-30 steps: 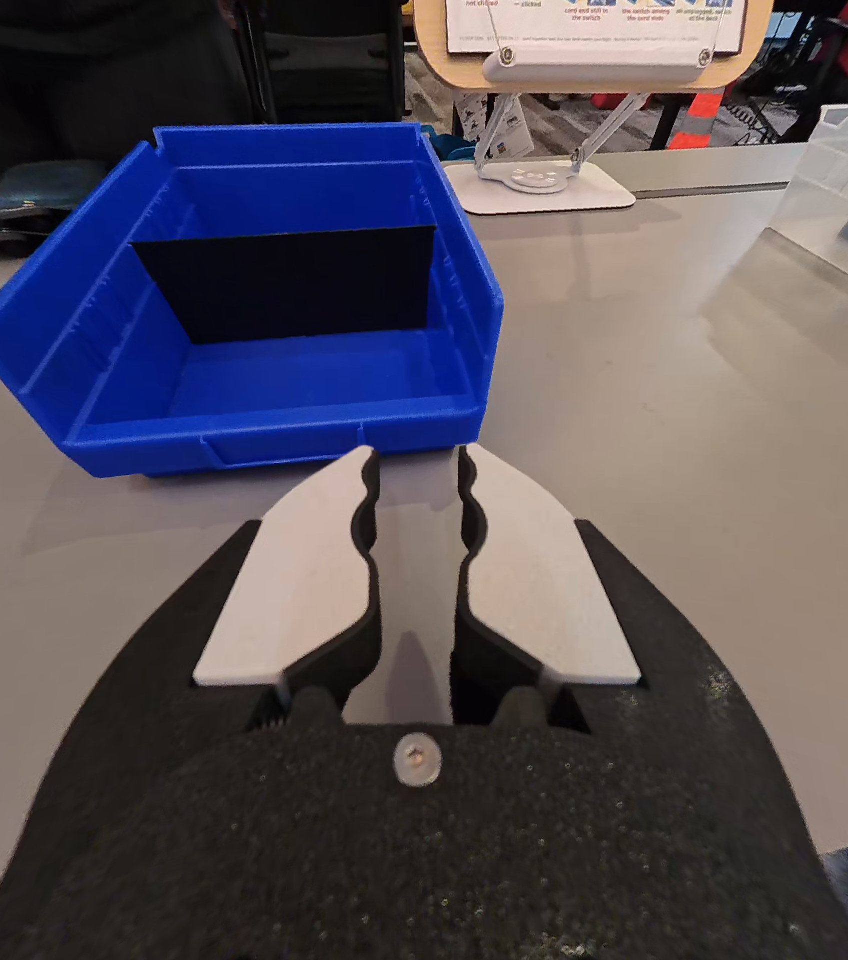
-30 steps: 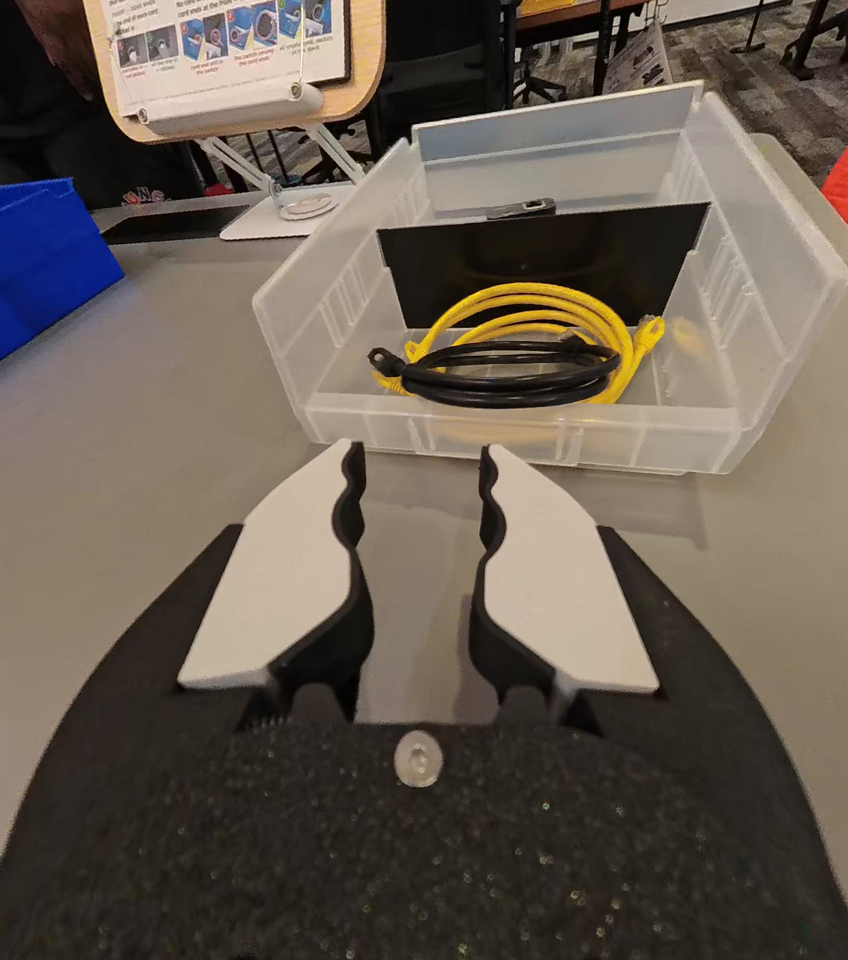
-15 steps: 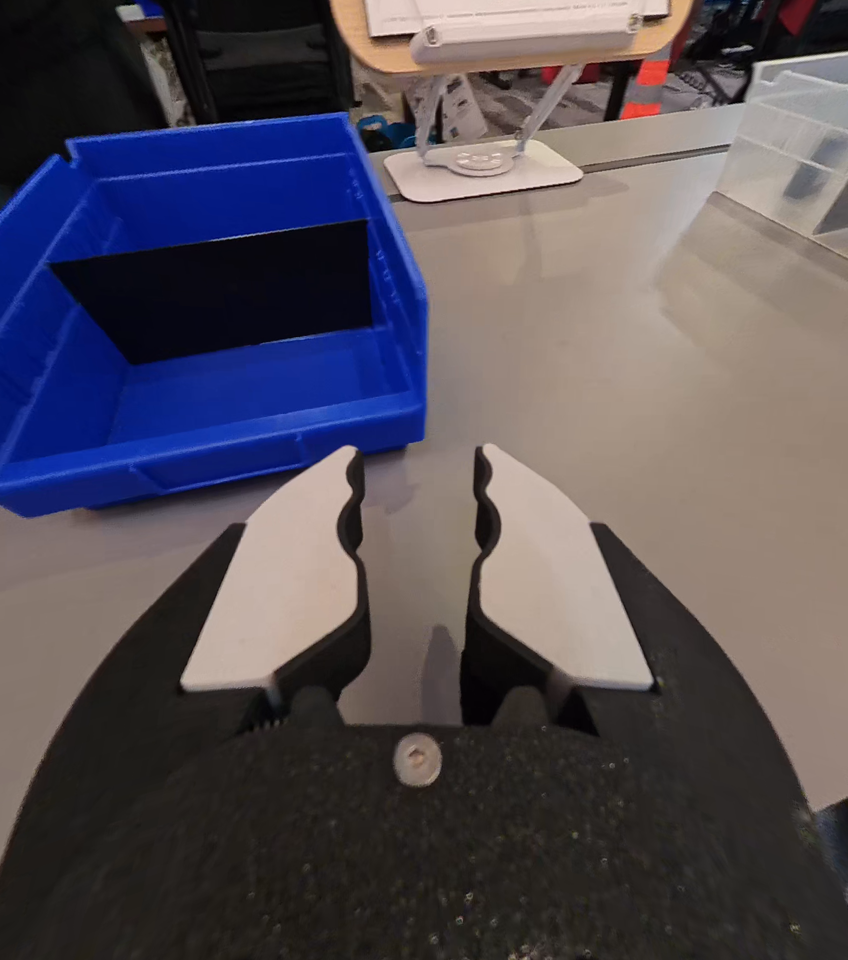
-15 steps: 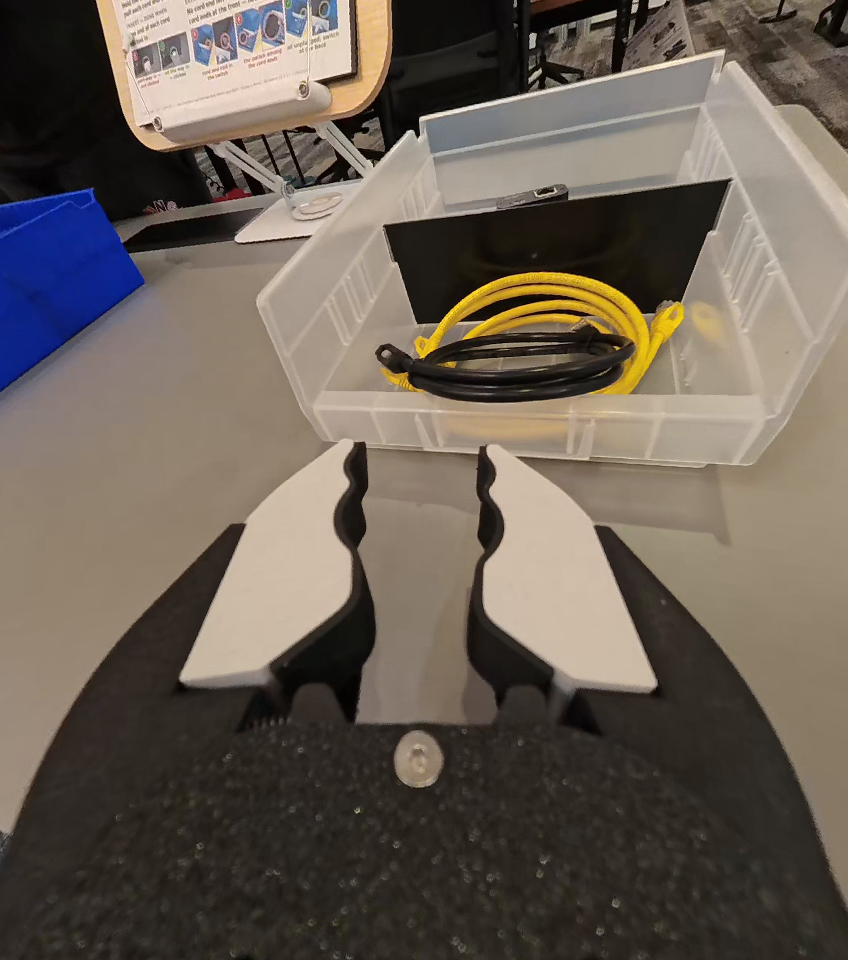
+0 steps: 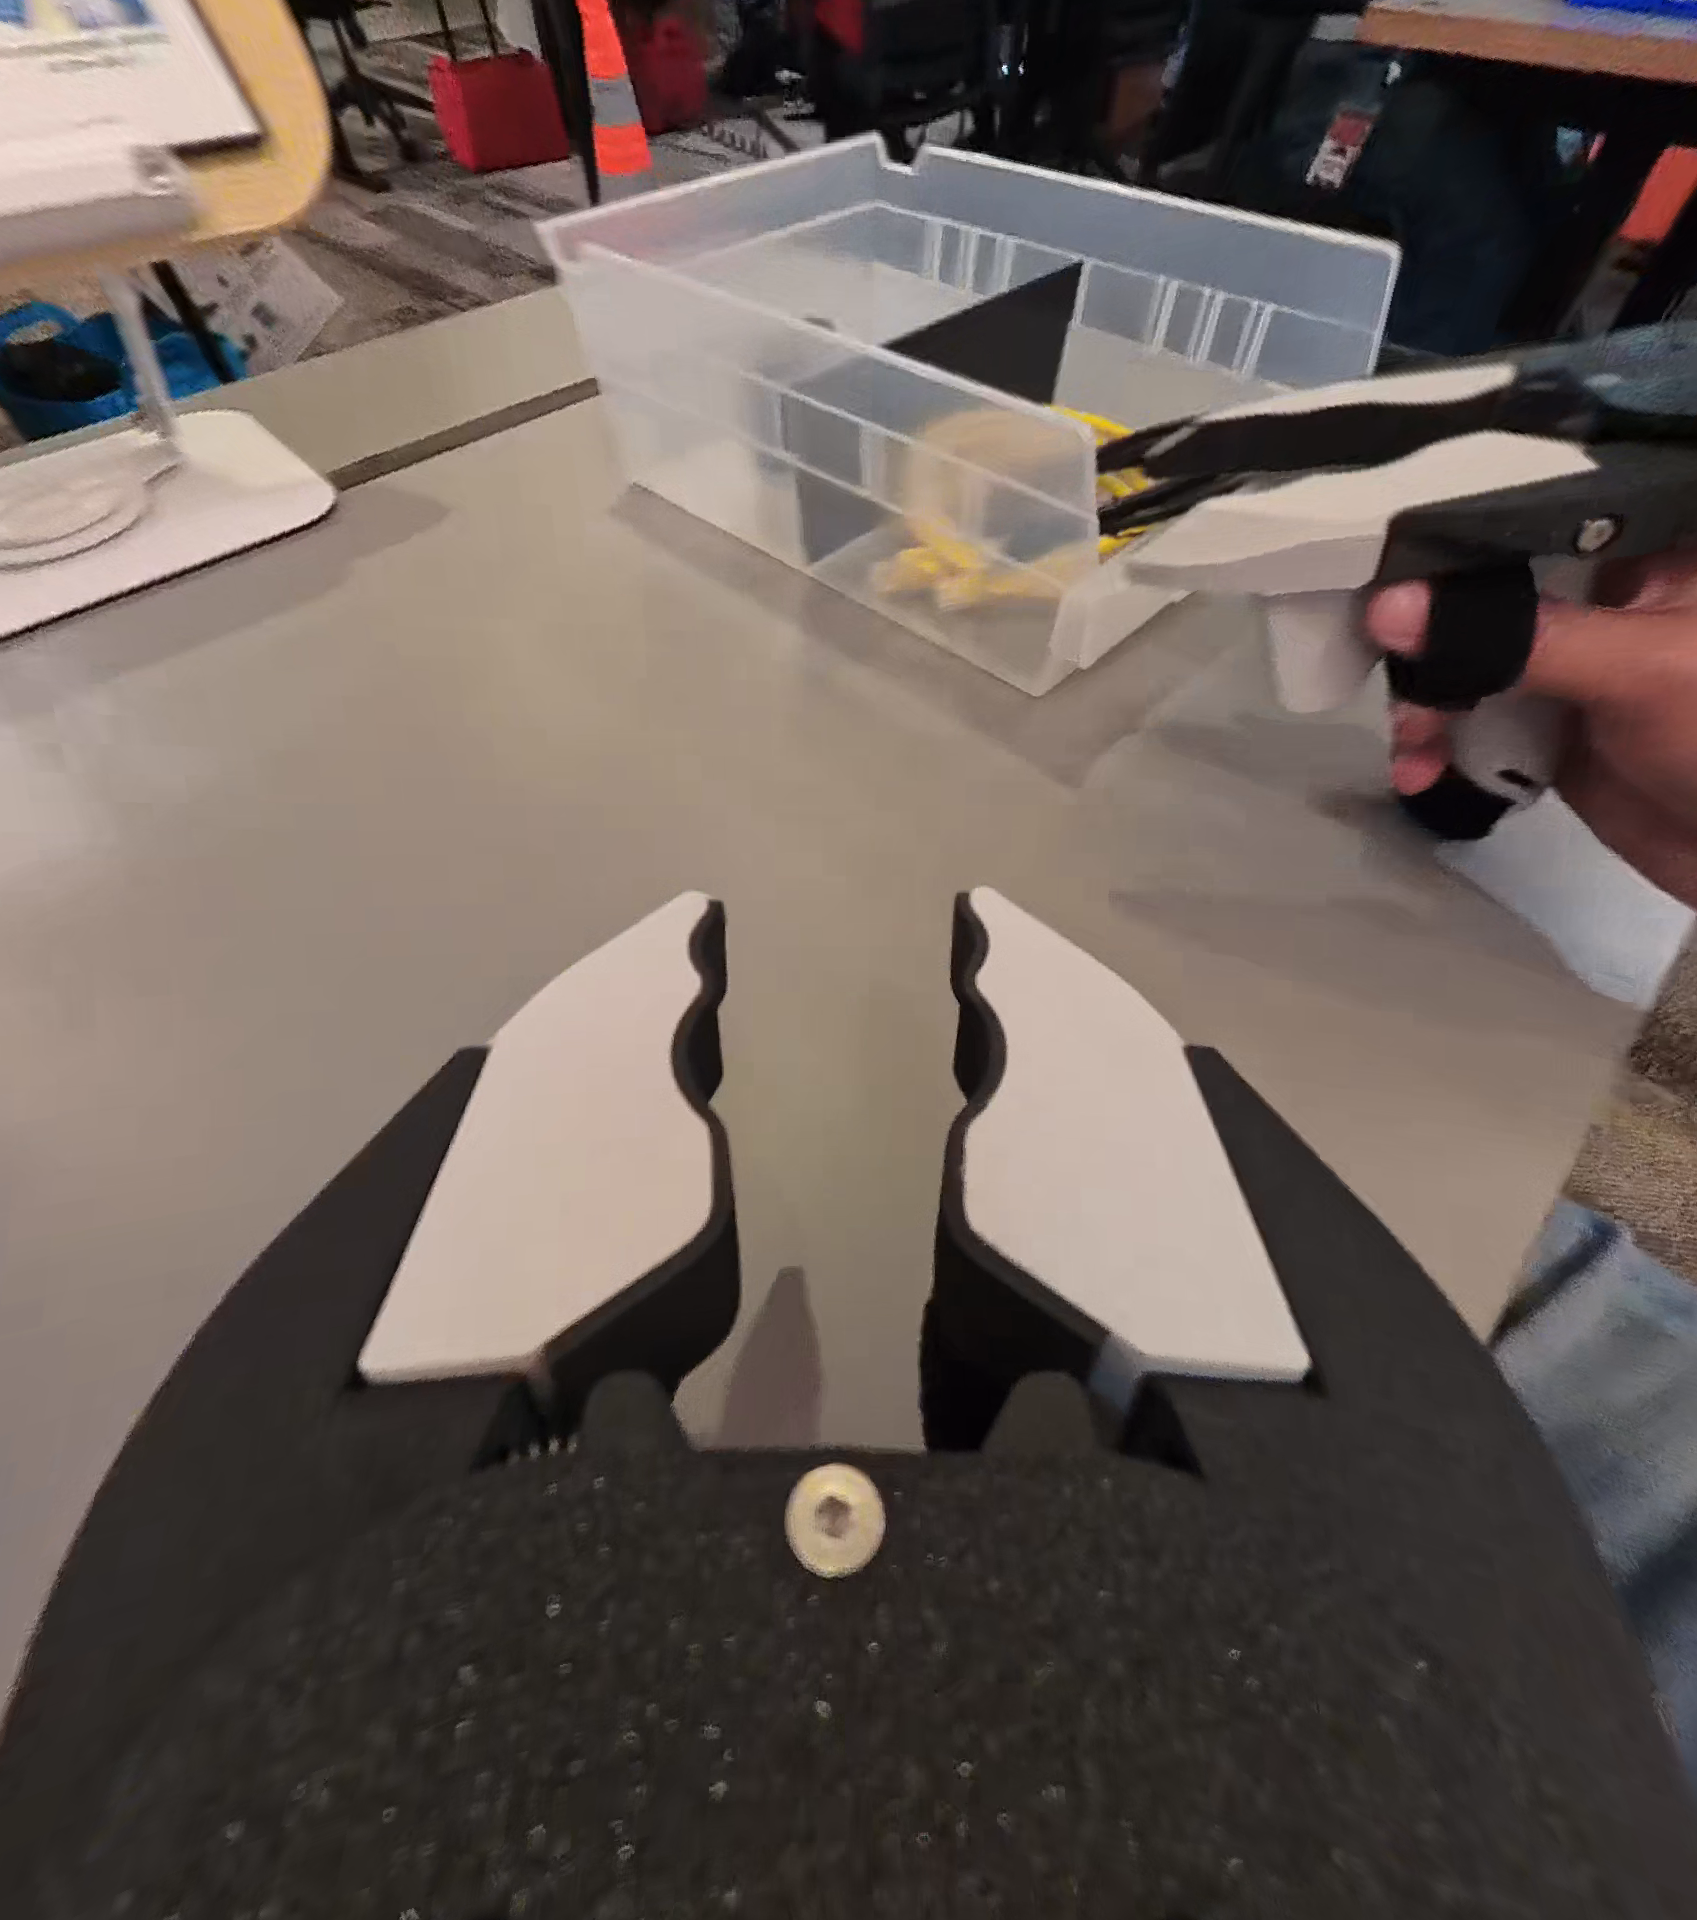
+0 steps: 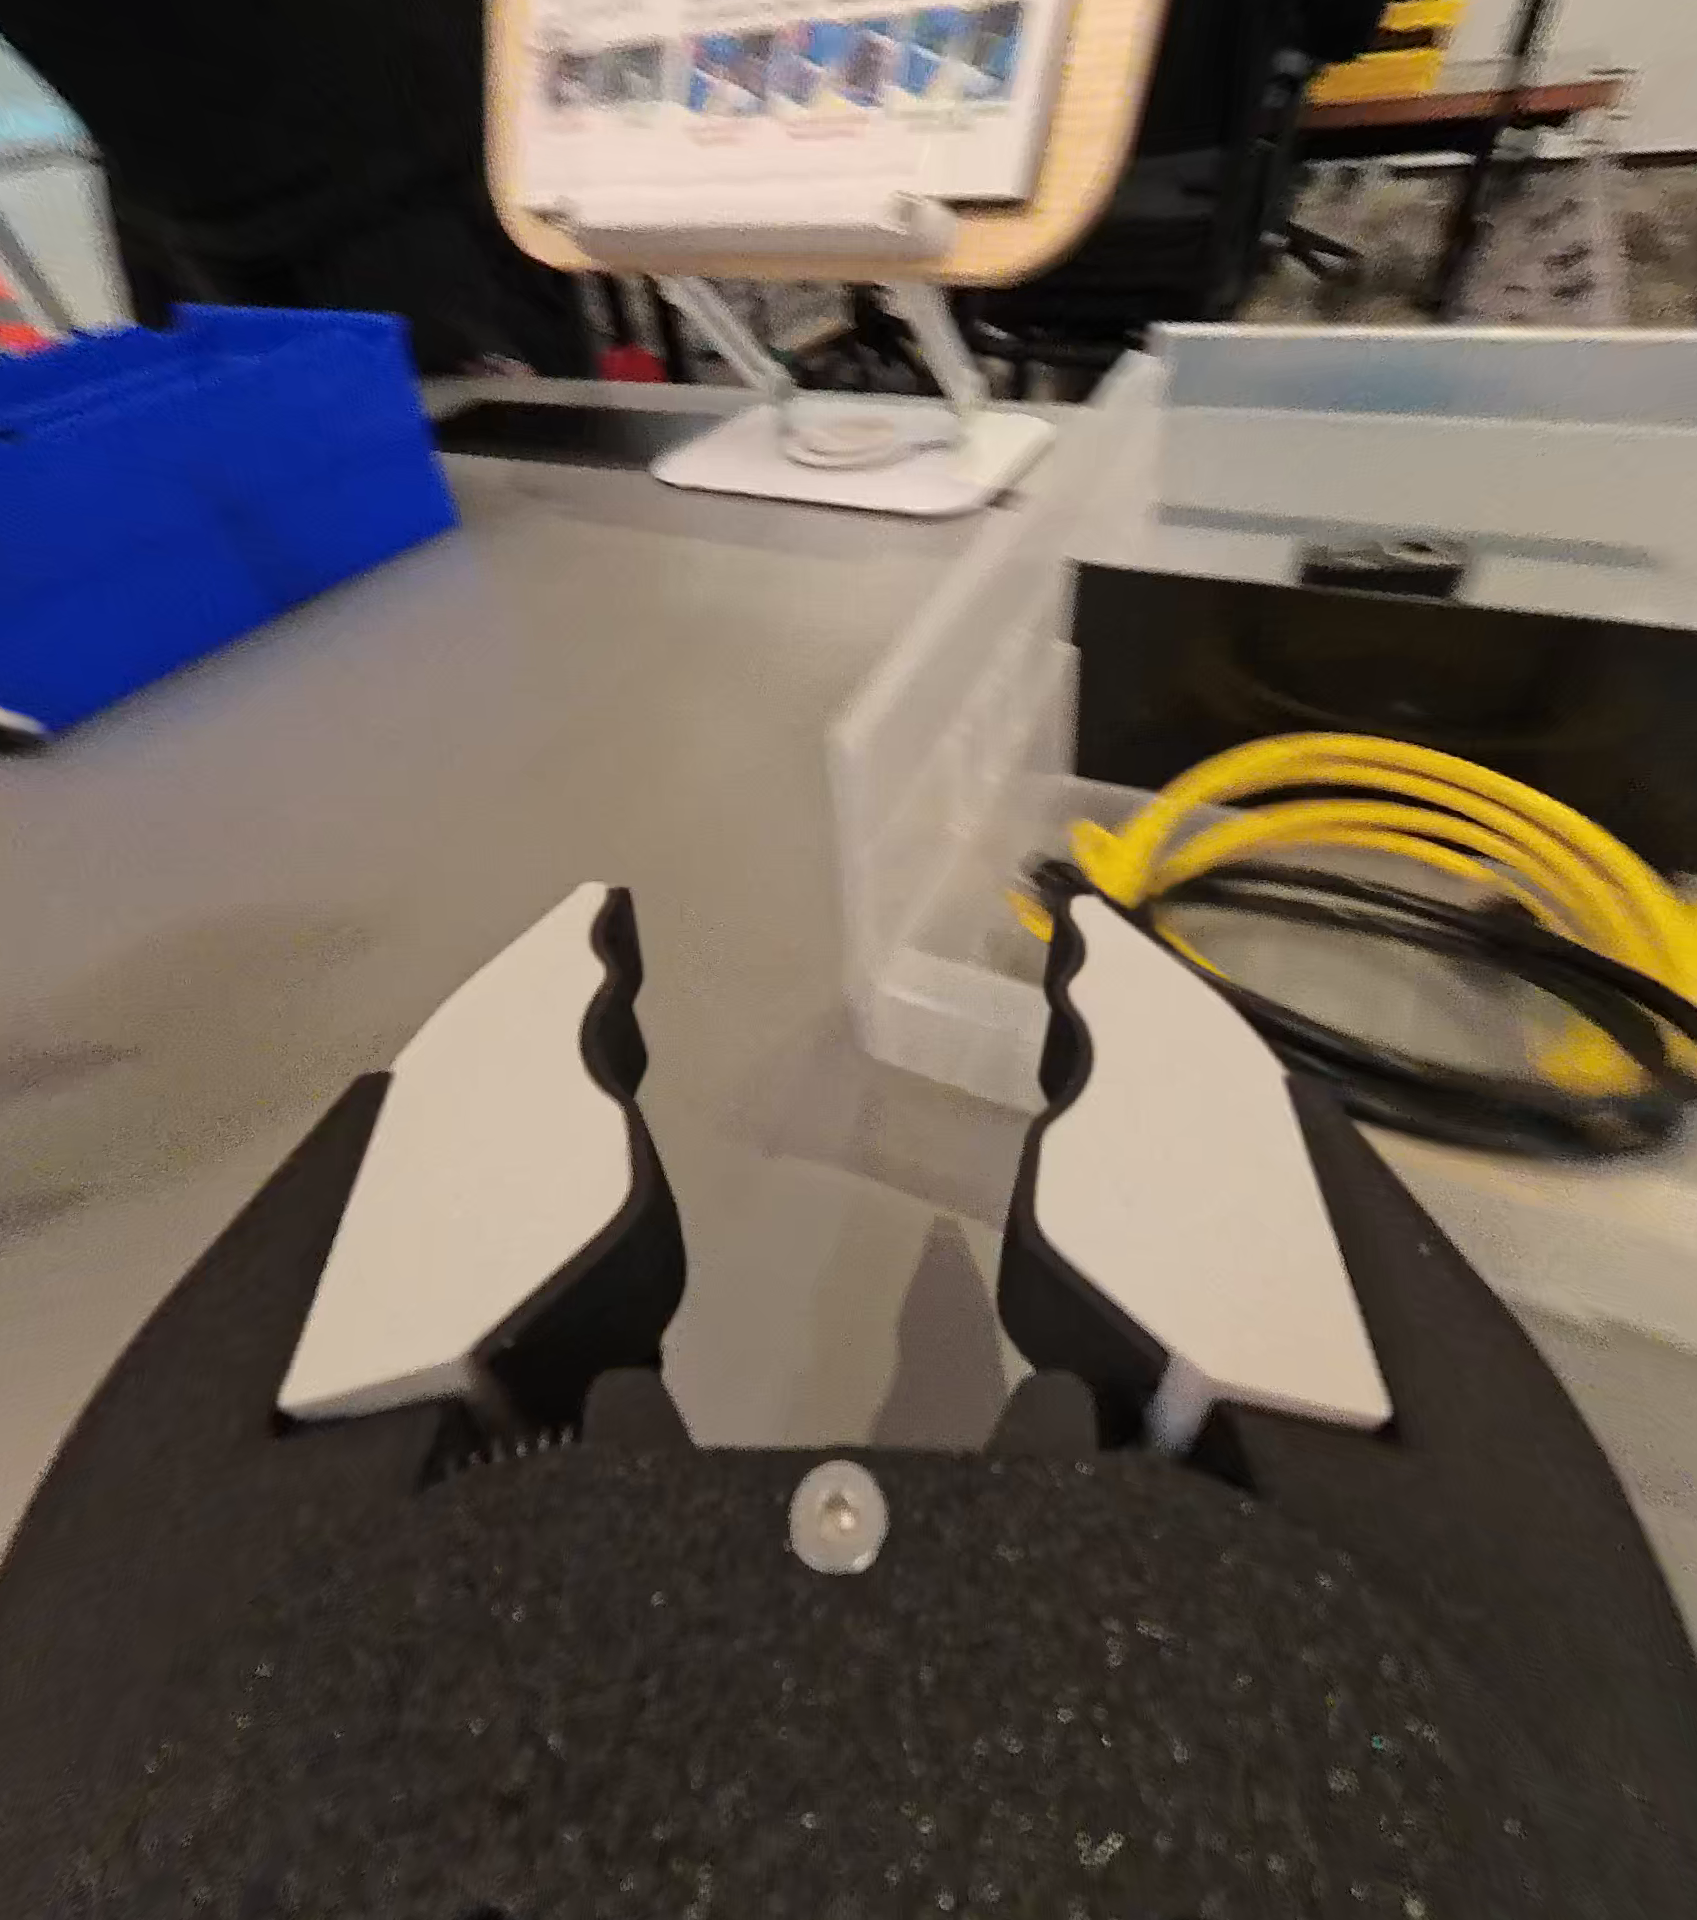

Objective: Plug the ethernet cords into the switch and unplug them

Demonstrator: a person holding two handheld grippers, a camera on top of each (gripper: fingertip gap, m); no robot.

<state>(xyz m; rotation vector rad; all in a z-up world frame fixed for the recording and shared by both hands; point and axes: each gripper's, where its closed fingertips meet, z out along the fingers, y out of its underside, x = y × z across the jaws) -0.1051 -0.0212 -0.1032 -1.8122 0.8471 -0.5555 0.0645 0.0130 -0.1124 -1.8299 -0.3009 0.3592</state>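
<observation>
Left of the one clear bin [image 6: 937,748] on the desk [image 6: 511,727] stands one blue bin [image 6: 148,499]. Inside the clear bin lie two coiled cords, one yellow cord [image 6: 1395,821] and one black cord [image 6: 1446,1039]. The left gripper [image 5: 838,914], well short of the clear bin, has its fingers partly open on nothing; the right gripper [image 6: 844,914], at its near corner, has its fingers wide open and bare.

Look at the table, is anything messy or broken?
Nothing stands out. The coiled yellow cord and coiled black cord lie tidily inside the clear plastic bin, which sits flat on the grey table. The blue plastic bin also stands upright. I see no spills or damage.
</observation>
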